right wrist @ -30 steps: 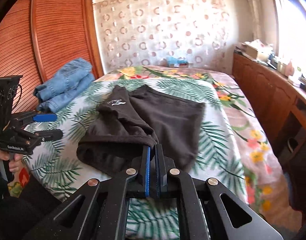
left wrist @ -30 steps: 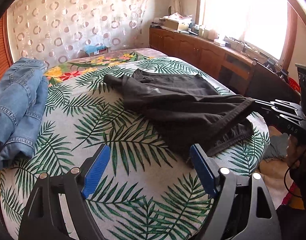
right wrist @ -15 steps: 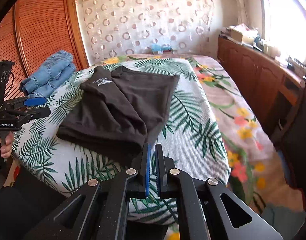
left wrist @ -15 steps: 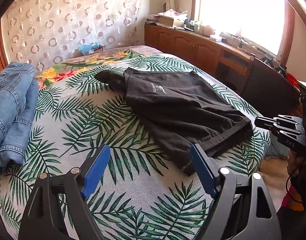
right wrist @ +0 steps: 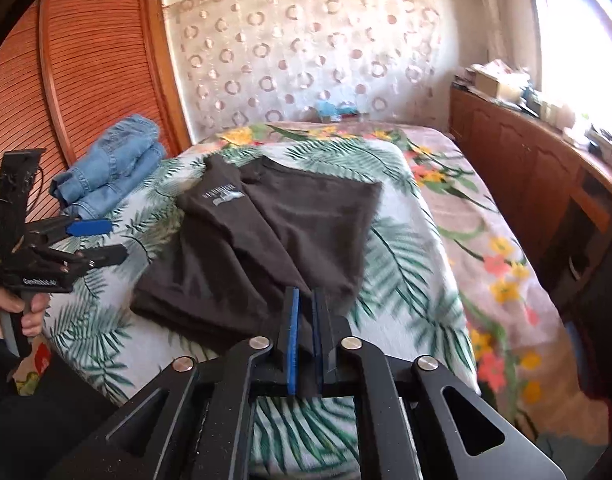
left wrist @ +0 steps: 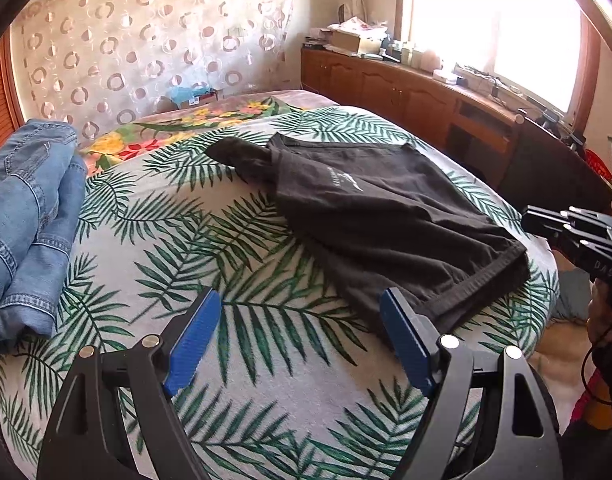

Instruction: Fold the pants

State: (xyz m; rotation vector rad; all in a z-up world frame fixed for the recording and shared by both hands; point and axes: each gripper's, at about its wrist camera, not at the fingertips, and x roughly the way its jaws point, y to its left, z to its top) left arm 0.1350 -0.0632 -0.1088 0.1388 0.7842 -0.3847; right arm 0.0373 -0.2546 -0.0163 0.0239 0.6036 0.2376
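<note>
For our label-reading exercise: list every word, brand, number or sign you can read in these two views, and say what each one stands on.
"DAS": partly cut off, on the right gripper body.
White print on the left gripper body: begins "Gen", the rest too blurred.
White logo and lettering on the black pants: too small and blurred in both views.
Blue box by the curtain: print unreadable.
Nothing else legible.

Two black handheld tools: the left tool (left wrist: 295, 344) and right tool (right wrist: 306, 320) carry blue ribbed pads, silver screws (white lettering too blurred to read).
</note>
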